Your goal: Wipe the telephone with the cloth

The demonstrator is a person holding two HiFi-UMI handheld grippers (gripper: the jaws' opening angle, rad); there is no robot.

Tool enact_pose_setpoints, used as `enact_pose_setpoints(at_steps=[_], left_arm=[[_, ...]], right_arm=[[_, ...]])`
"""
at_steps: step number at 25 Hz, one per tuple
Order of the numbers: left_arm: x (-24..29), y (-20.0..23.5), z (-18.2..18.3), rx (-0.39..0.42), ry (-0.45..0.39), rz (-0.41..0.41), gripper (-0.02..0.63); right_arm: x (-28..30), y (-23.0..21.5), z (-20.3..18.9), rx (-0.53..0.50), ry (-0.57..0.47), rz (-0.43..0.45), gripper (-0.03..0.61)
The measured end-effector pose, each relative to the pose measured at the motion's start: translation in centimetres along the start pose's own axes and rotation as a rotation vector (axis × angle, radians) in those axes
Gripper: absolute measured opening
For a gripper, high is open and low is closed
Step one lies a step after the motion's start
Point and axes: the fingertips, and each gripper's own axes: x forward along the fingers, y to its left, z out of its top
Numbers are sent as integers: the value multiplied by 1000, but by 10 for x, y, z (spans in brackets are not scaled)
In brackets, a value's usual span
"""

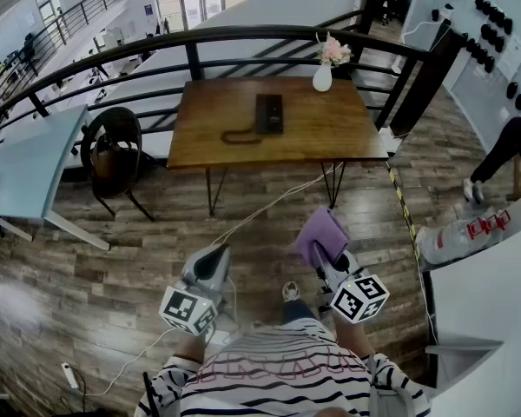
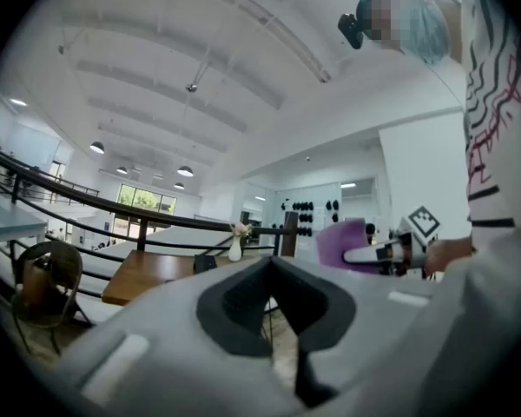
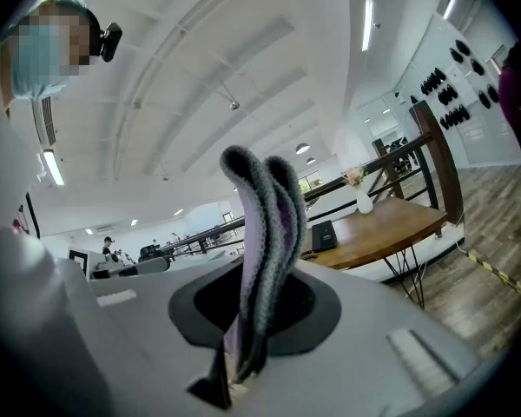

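The black telephone (image 1: 269, 113) is lying flat in the middle of the worktop (image 1: 330, 133), its long axis running away from the person, its cord (image 1: 240, 135) curling off to the left. Both claws are hovering low by the person's torso, well short of the worktop, angling forward. The right claw (image 1: 323, 254) is clenching the folded purple cloth (image 1: 323, 230); the left claw (image 1: 214, 254) is sitting closed on nothing

Floor (image 1: 156, 259) between person and table (image 1: 330, 137) open, one thin cable (image 1: 278, 202) trailing across. Front edge unobstructed. Tabletop bare around telephone (image 1: 269, 113) (coiled cord (image 1: 240, 135) off its left side). Vase (image 1: 322, 76) at far right corner. Railing (image 1: 243, 31) close behind table. Chair (image 1: 111, 150) crowds left end; white counter (image 1: 486, 311) flanks right.
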Motion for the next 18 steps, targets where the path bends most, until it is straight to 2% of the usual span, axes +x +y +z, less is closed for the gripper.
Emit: enact_pose_setpoints(at_steps=[6, 18], left_arm=[[36, 24, -3, -19, -3, 8, 0], [176, 76, -2, -34, 33, 23, 0]], right_arm=[[31, -27, 7, 42, 9, 15, 49], [136, -122, 55, 78, 50, 75, 49]])
